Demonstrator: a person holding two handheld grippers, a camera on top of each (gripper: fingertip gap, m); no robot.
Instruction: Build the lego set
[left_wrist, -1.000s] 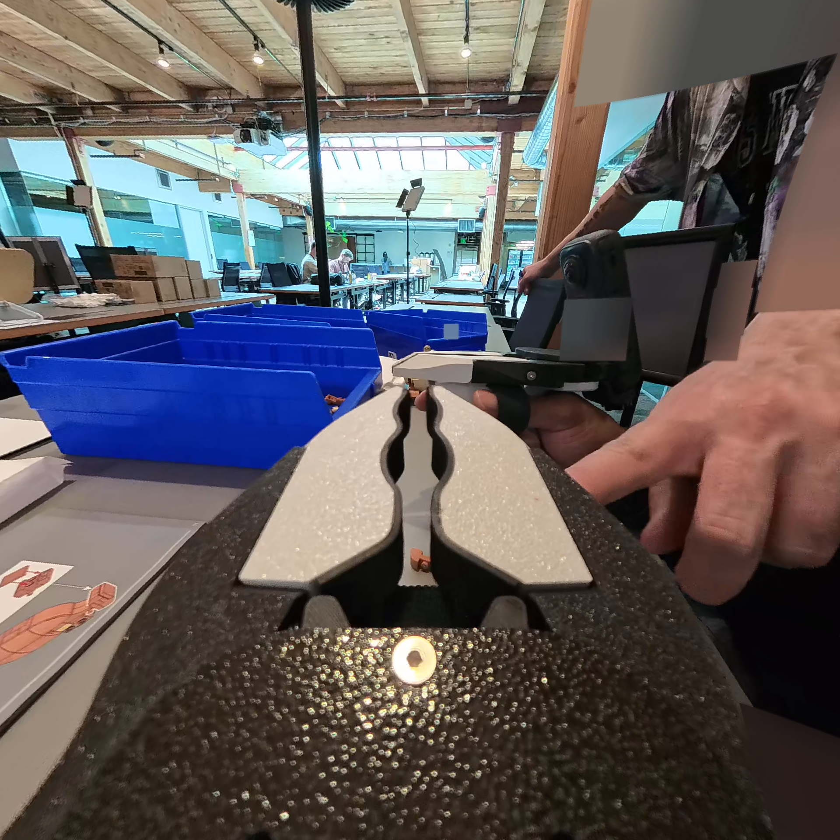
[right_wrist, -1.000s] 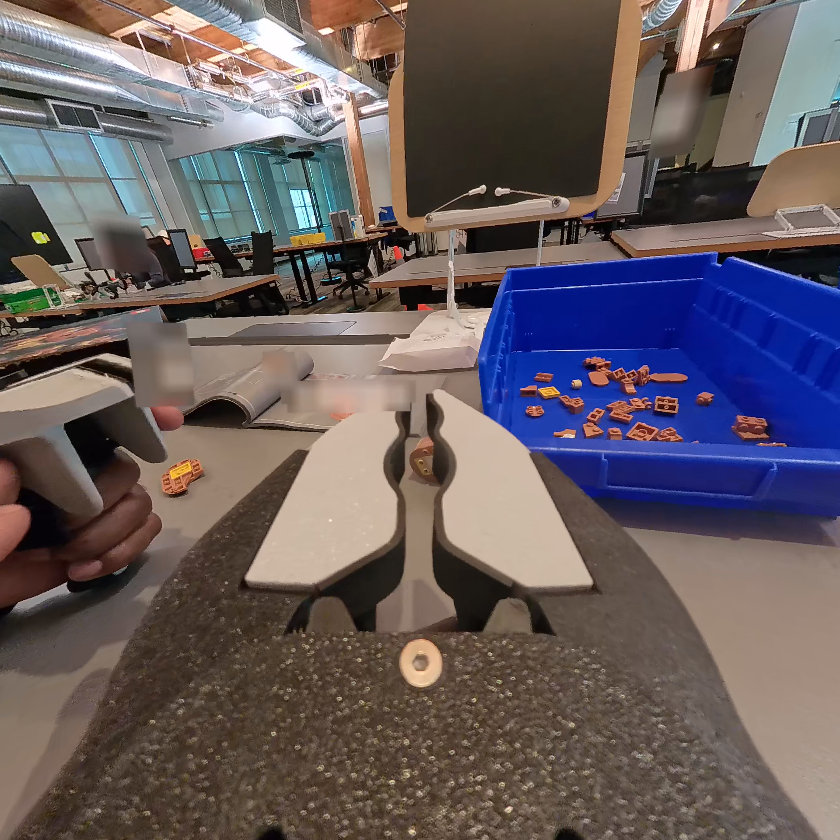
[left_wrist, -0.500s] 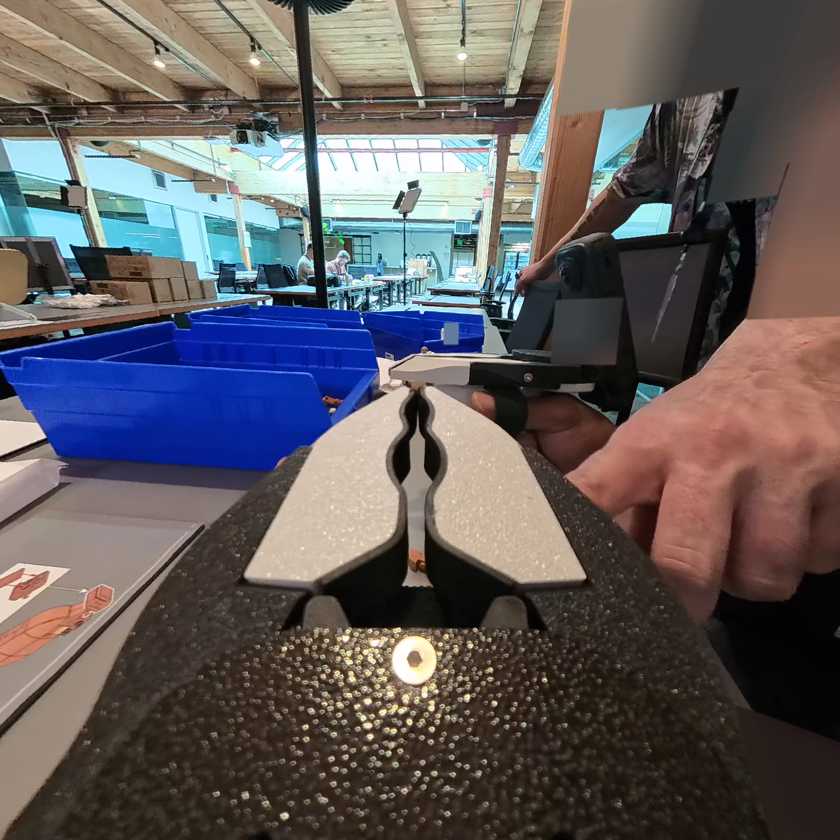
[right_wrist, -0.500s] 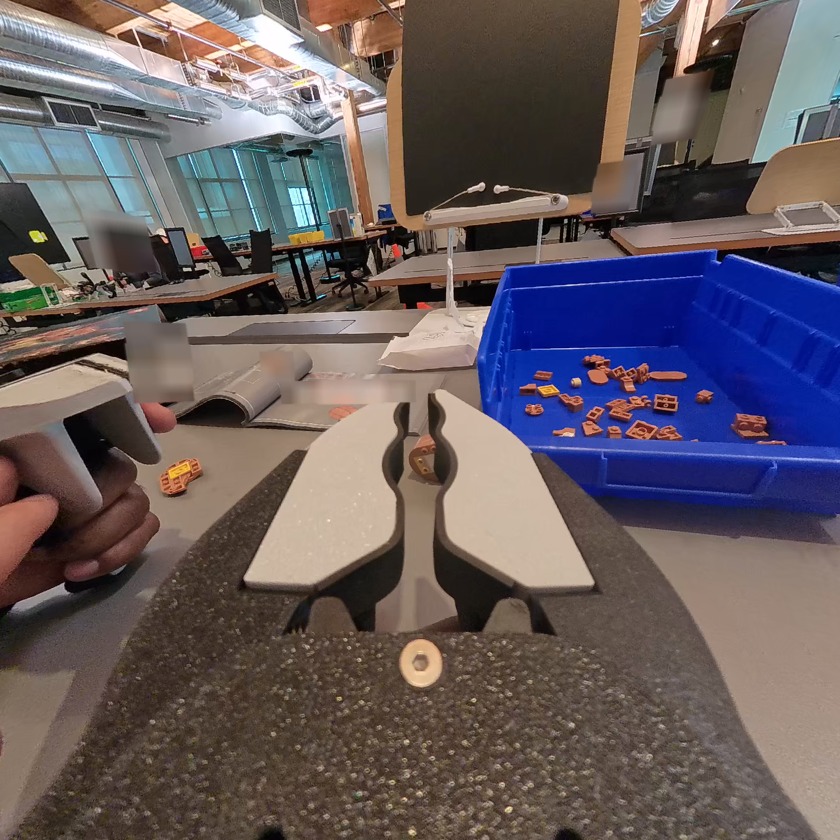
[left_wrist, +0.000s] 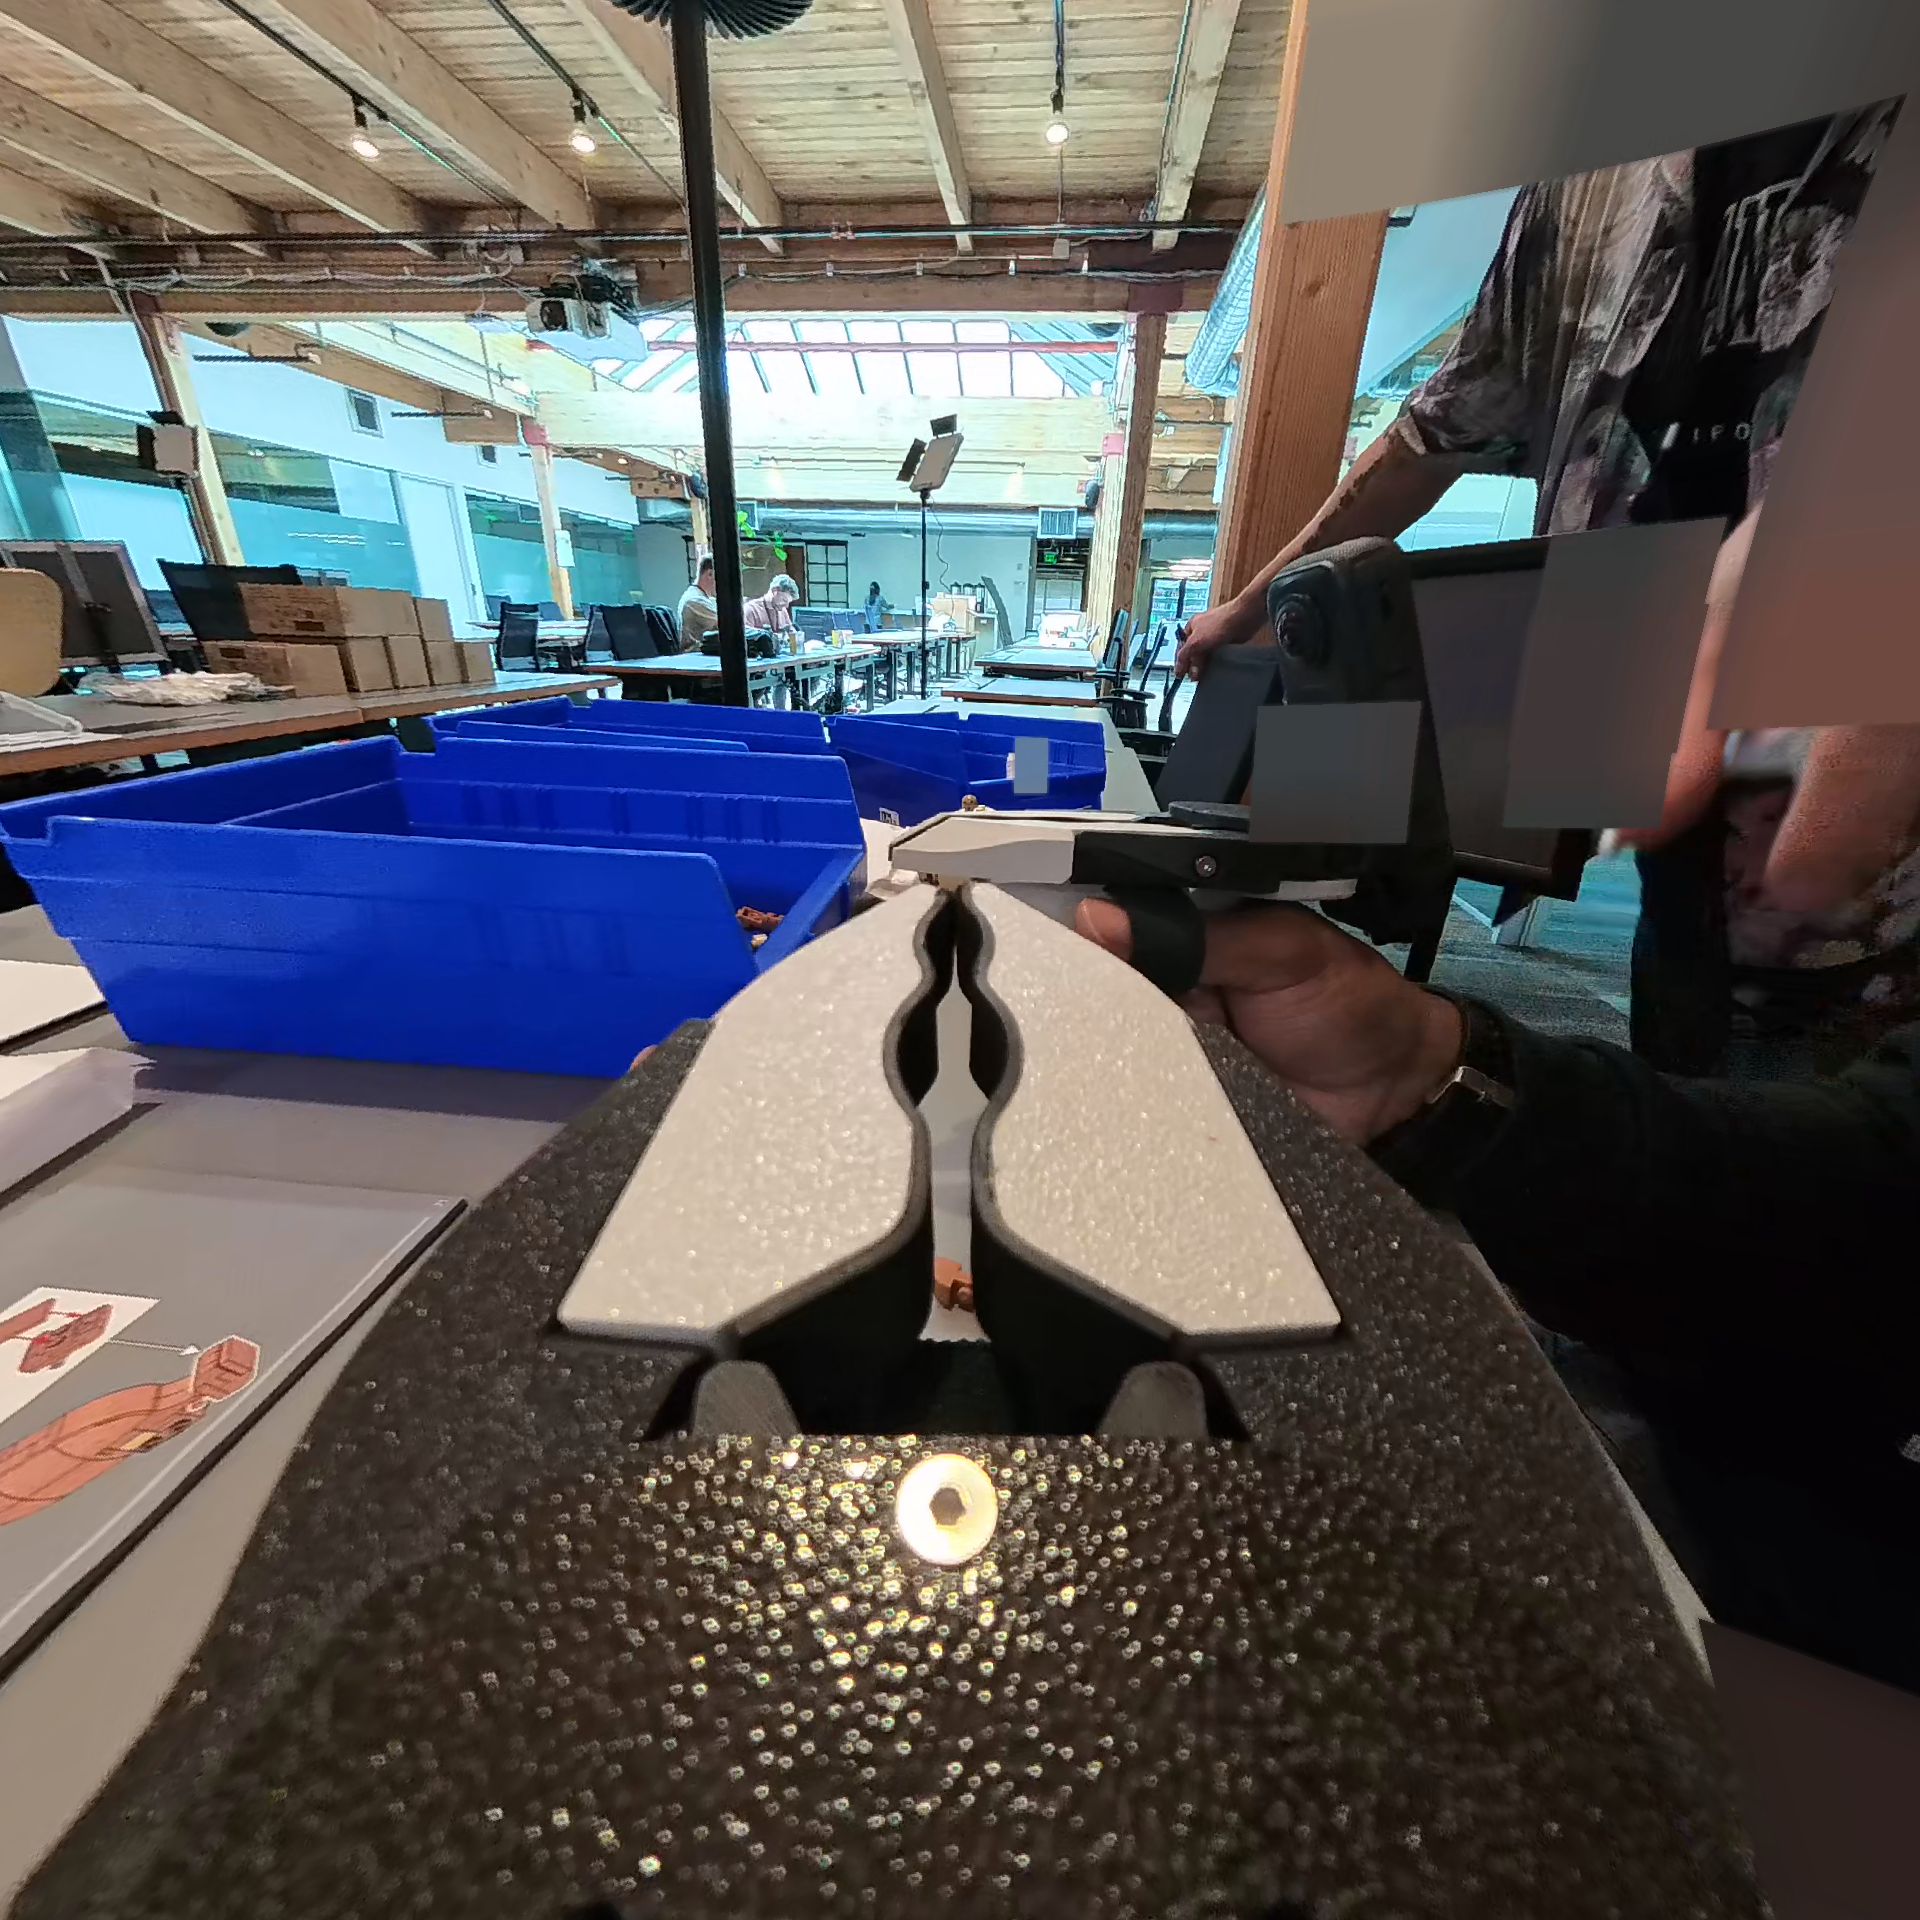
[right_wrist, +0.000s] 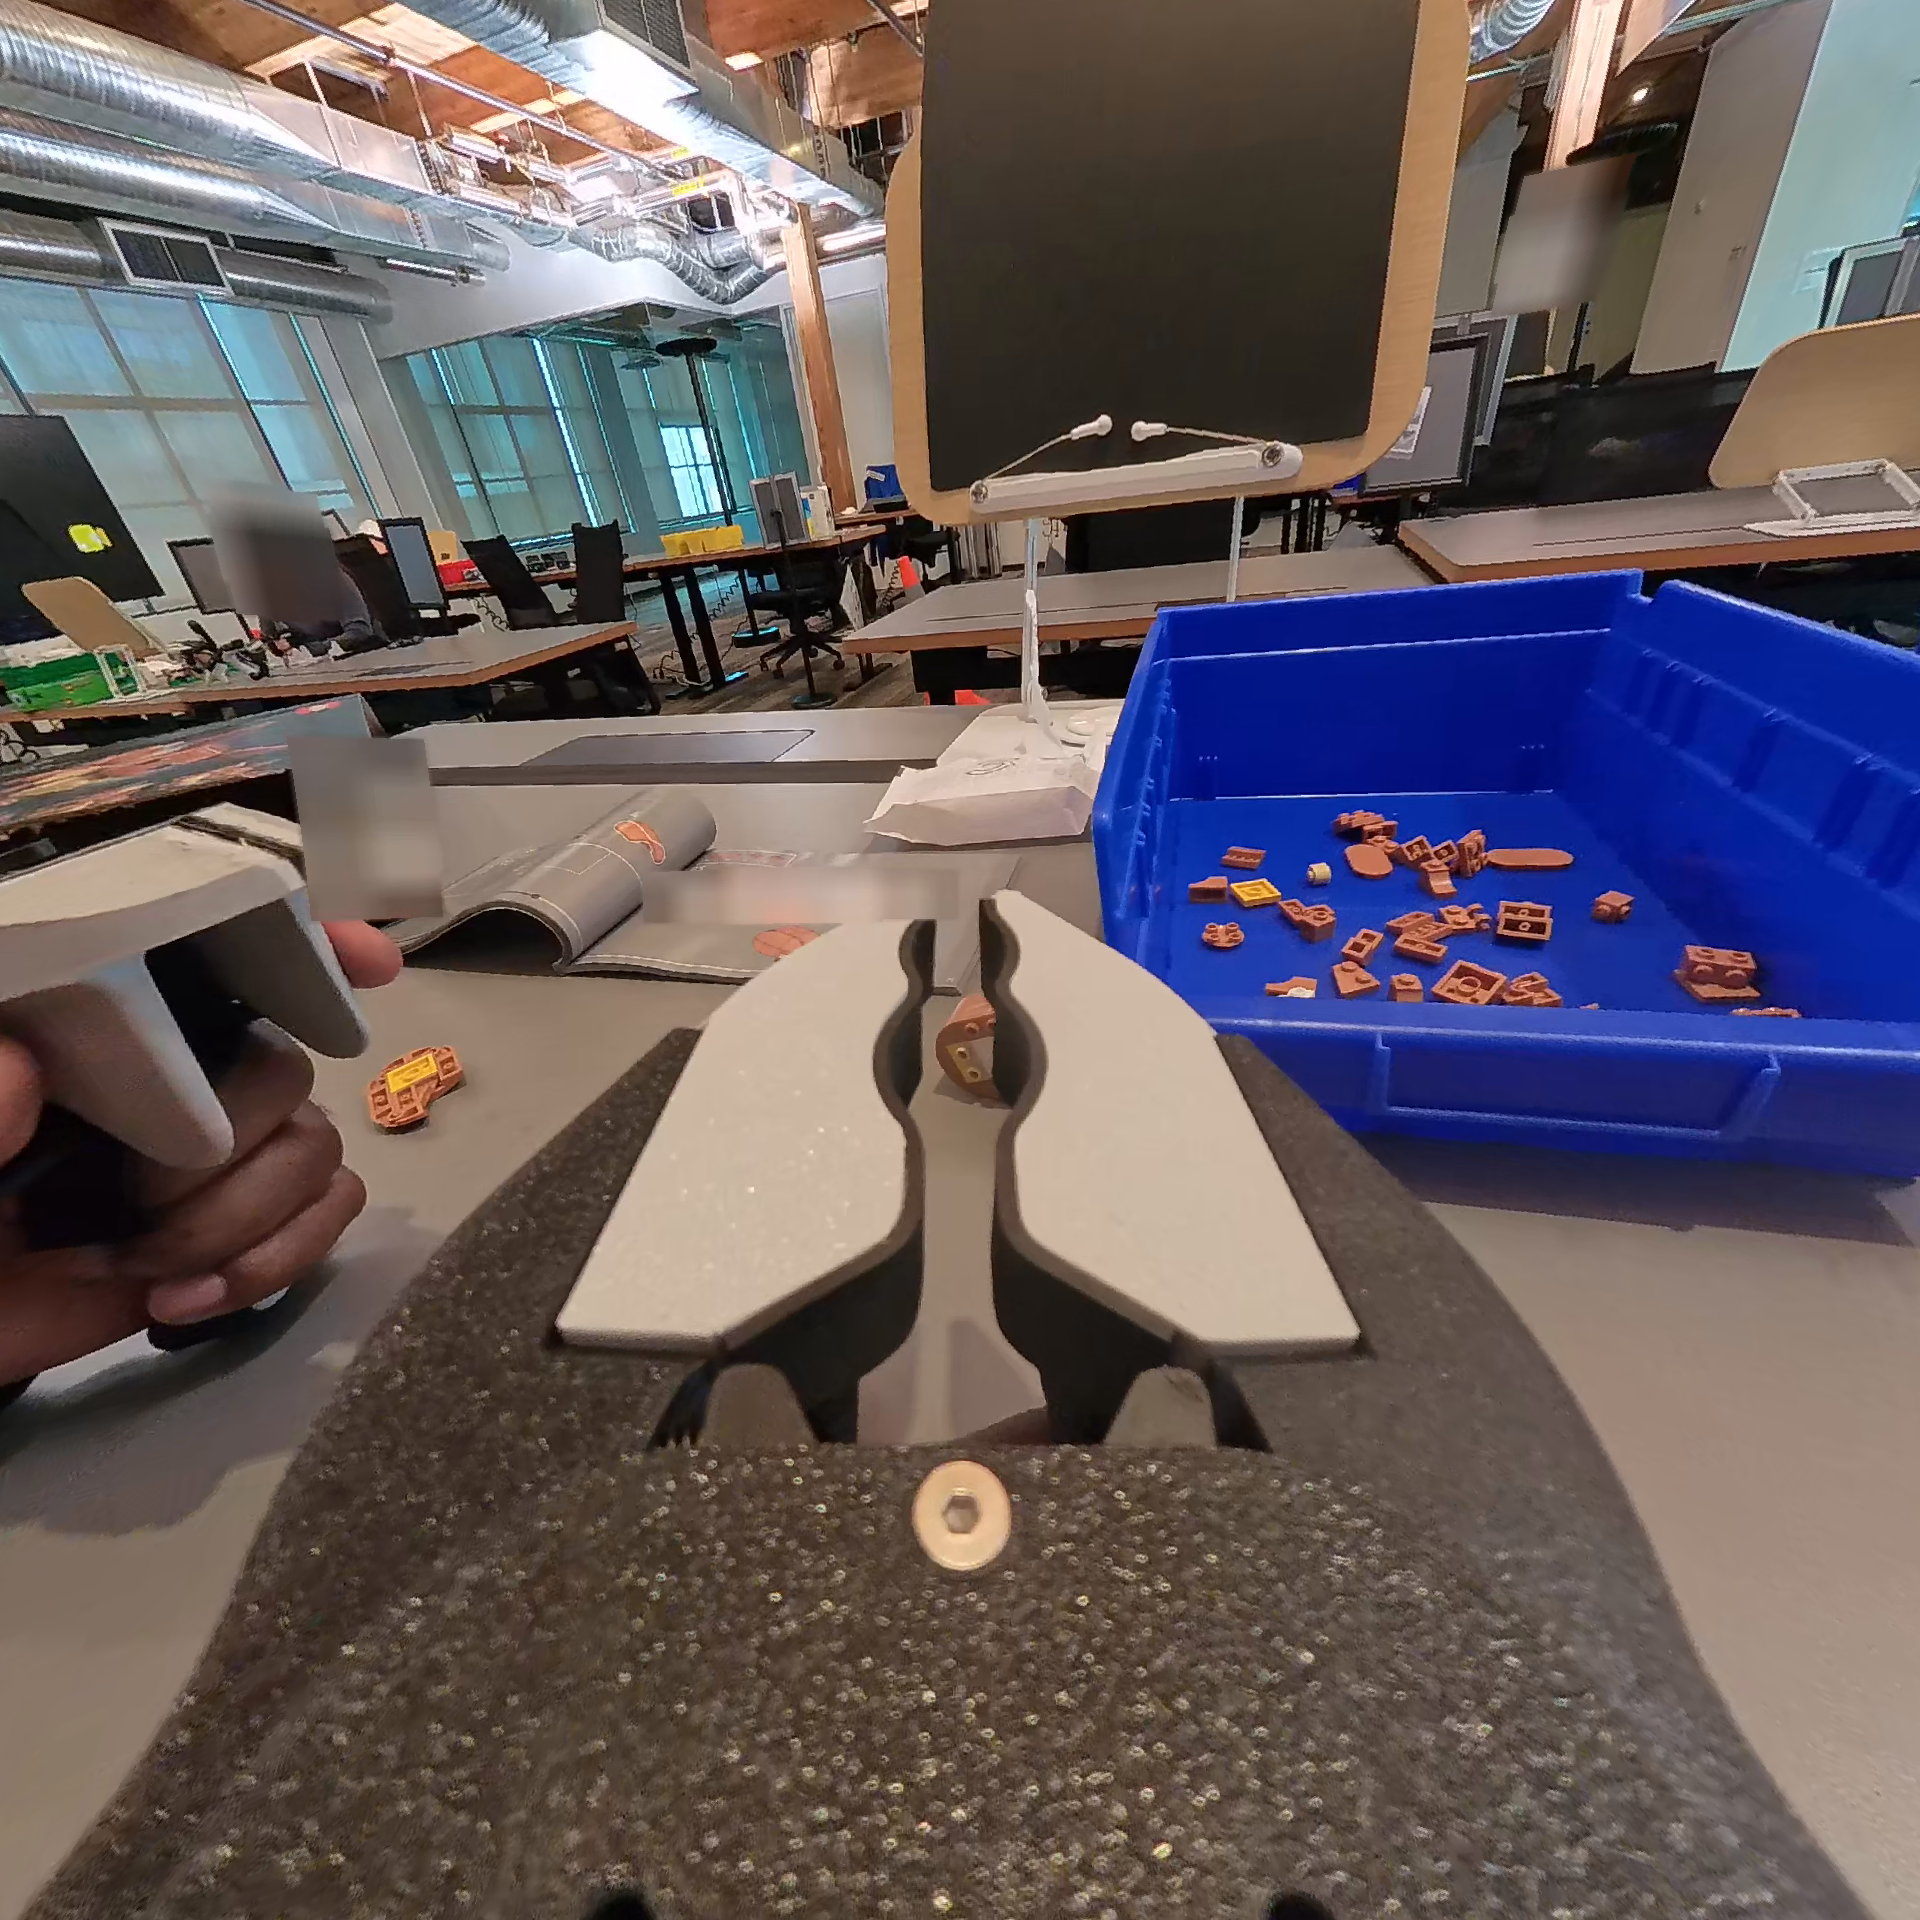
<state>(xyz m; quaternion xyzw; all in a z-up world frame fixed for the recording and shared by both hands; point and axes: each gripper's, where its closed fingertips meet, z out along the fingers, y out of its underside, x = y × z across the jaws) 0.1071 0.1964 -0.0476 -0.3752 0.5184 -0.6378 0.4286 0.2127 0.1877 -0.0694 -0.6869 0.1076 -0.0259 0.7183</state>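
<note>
The jaws of the right gripper (right_wrist: 956, 935) are clenched to a narrow slot on a curved brown piece (right_wrist: 968, 1047). The piece sits between the fingers just left of the blue bin (right_wrist: 1558, 1091), off its front left corner. It lies against the right-hand finger, and its lower face is tan with small holes.

The jaws of the left gripper (left_wrist: 954, 900) are clenched too, the fingertips meeting with only the wavy pockets behind them open. They point at the right gripper's tips, just right of the bin's near corner in the left wrist view. A small tan bit (left_wrist: 947, 880) shows there under the right gripper's fingers; whether the left tips touch it I cannot tell. A hand (left_wrist: 1320, 1008) wraps the right gripper's handle.

Loose brown pieces (right_wrist: 1455, 935) lie scattered on the bin's floor, with one yellow tile (right_wrist: 1254, 891) among them. Left of the bin on the grey surface (right_wrist: 1662, 1455) lies an open booklet (right_wrist: 582, 894). Farther left is a small brown and yellow assembly (right_wrist: 414, 1086). A white paper bag (right_wrist: 987, 800) rests just behind the bin's left corner. A tiny brown piece (left_wrist: 951, 1283) lies on a white sheet below the left gripper's fingers.
</note>
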